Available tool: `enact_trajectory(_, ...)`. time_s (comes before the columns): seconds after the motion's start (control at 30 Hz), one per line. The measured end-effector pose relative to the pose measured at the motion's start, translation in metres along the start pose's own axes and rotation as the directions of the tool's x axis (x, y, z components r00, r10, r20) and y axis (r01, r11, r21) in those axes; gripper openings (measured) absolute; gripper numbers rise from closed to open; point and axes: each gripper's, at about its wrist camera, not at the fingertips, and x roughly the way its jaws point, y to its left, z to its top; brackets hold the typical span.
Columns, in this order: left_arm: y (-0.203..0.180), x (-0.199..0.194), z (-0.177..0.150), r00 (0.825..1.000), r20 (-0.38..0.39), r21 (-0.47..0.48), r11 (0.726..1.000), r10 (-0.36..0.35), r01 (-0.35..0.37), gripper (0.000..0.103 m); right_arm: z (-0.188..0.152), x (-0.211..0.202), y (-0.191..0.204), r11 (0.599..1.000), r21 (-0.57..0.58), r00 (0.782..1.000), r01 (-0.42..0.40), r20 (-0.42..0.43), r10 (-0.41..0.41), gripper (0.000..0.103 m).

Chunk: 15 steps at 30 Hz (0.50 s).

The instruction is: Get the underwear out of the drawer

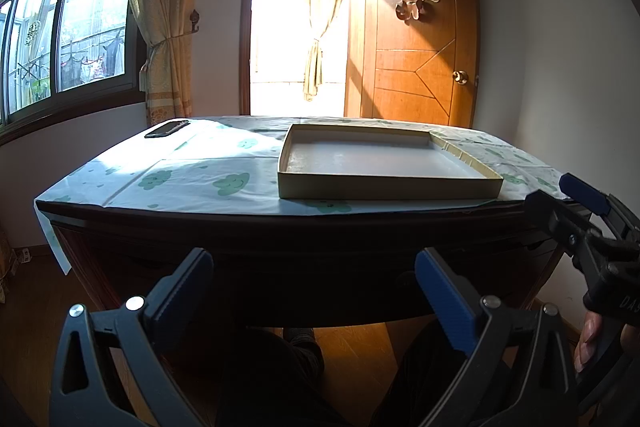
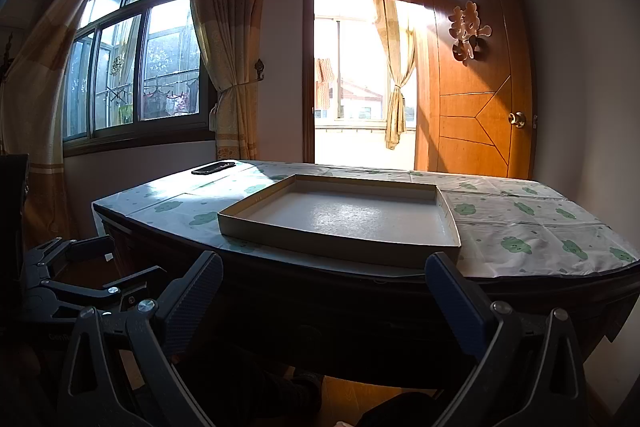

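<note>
A dark wooden table's front panel [image 1: 320, 259], where a drawer would sit, is shut and deep in shadow; no underwear shows in either view. My left gripper [image 1: 314, 263] hangs open just before that panel, with nothing between its blue pads [image 1: 444, 299]. The right gripper [image 2: 325, 261] is open and empty too, level with the table's front edge. In the left wrist view the right gripper [image 1: 560, 201] shows at the right edge. Low on the left of the right wrist view is the left gripper [image 2: 100, 259].
On the cloud-patterned tablecloth [image 1: 192, 183] lies a shallow empty cardboard tray [image 1: 384, 163], and a dark phone [image 1: 166, 129] rests at the far left corner. A person's dark-trousered legs [image 1: 280, 367] are under the table. Behind stand an open wooden door [image 1: 416, 39] and a window [image 1: 68, 39].
</note>
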Motion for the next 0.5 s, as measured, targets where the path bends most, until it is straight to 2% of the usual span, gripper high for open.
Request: enact_trajectory(0.5,-0.0005,-0.0002,-0.0002,1.0,0.001,0.0,1.0,0.001,-0.001,0.103,-0.0035,0.0004,0.0012,1.0,-0.01,1.0,0.004,0.002,-0.004,0.102)
